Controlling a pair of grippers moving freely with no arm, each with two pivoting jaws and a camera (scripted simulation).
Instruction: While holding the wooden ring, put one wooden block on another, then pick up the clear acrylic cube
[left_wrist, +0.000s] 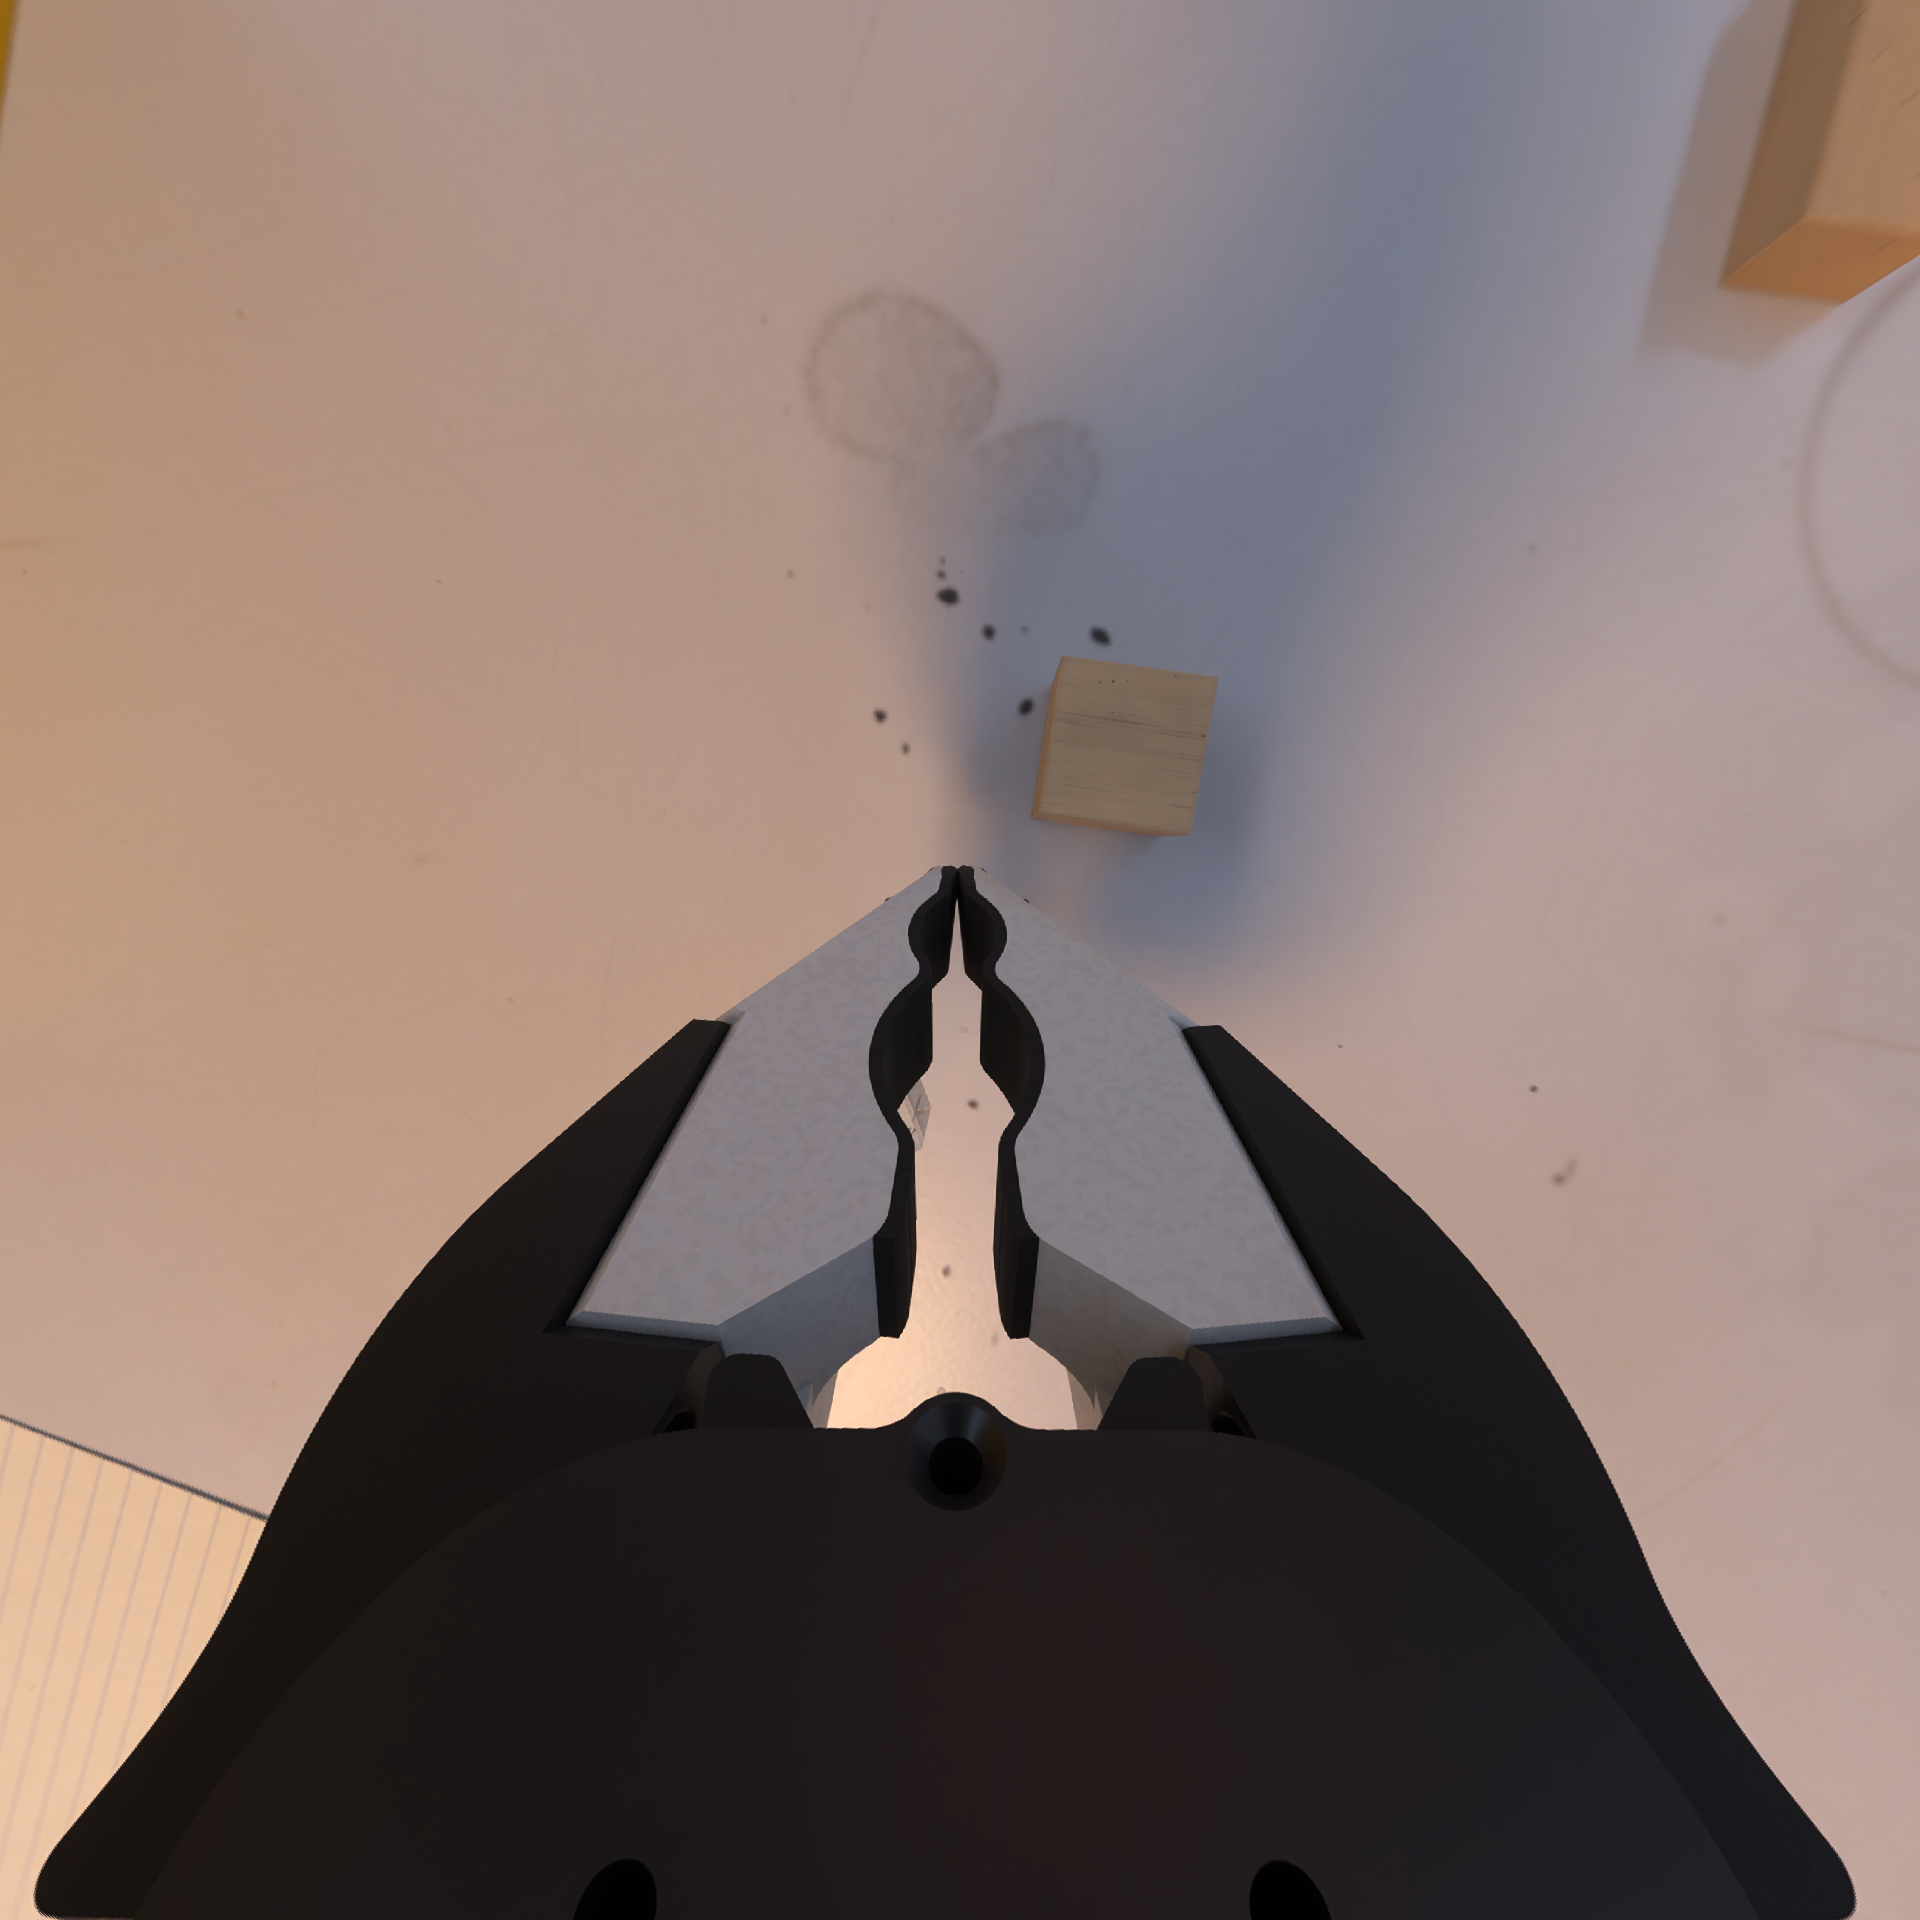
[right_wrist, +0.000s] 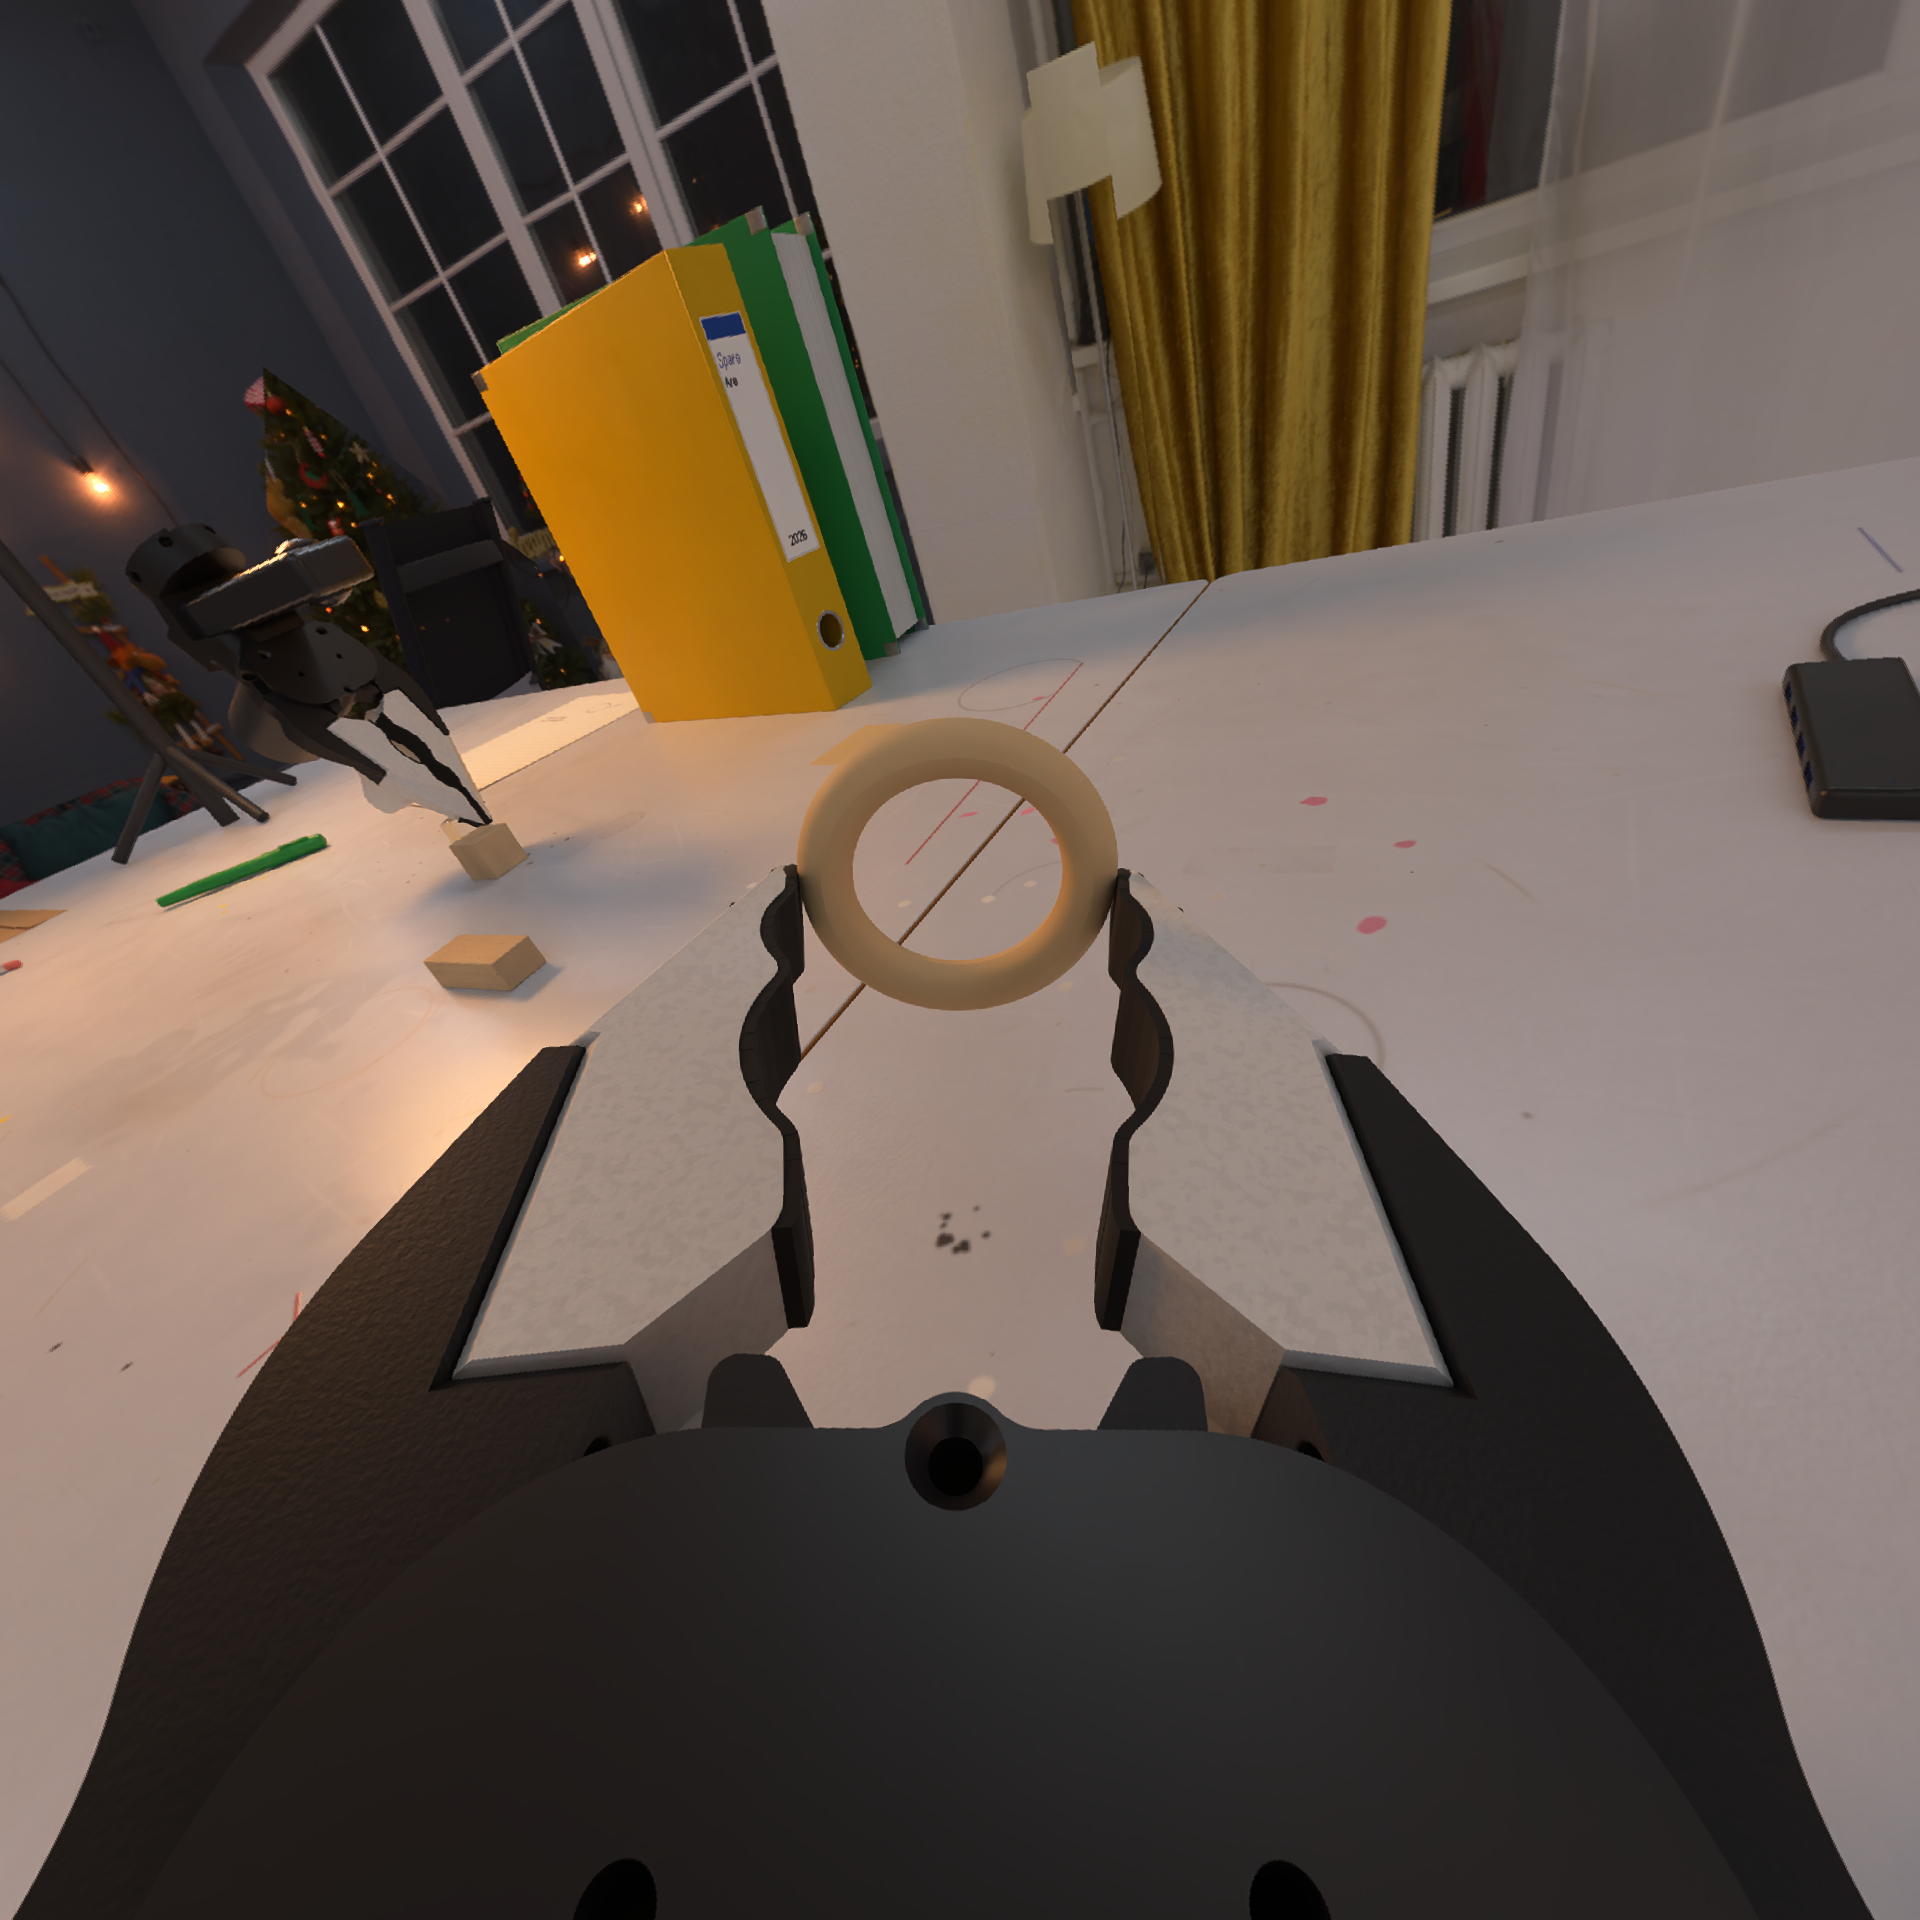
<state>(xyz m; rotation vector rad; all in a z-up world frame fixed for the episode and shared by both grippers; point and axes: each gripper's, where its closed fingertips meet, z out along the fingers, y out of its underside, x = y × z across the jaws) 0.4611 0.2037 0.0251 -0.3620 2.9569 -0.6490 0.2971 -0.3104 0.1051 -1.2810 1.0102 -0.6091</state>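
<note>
My right gripper (right_wrist: 956, 883) is shut on the pale wooden ring (right_wrist: 954, 979) and holds it upright by its sides above the white table (right_wrist: 1455, 987). My left gripper (left_wrist: 956, 875) is shut and empty, pointing down at the table just short of a small wooden block (left_wrist: 1127, 748). The right wrist view shows it (right_wrist: 473, 816) at the far left, its tips right over that block (right_wrist: 490, 850). A second, flatter wooden block (right_wrist: 486, 961) lies nearer; it also shows in the left wrist view (left_wrist: 1829, 156). A small clear piece (left_wrist: 916, 1112) shows through the left fingers' gap.
A yellow binder (right_wrist: 665, 499) and a green binder (right_wrist: 831, 436) stand at the back of the table. A green pen (right_wrist: 244, 868) lies at the far left. A black hub with a cable (right_wrist: 1855, 738) sits at the right edge. Lined paper (left_wrist: 104, 1579) lies below the left gripper.
</note>
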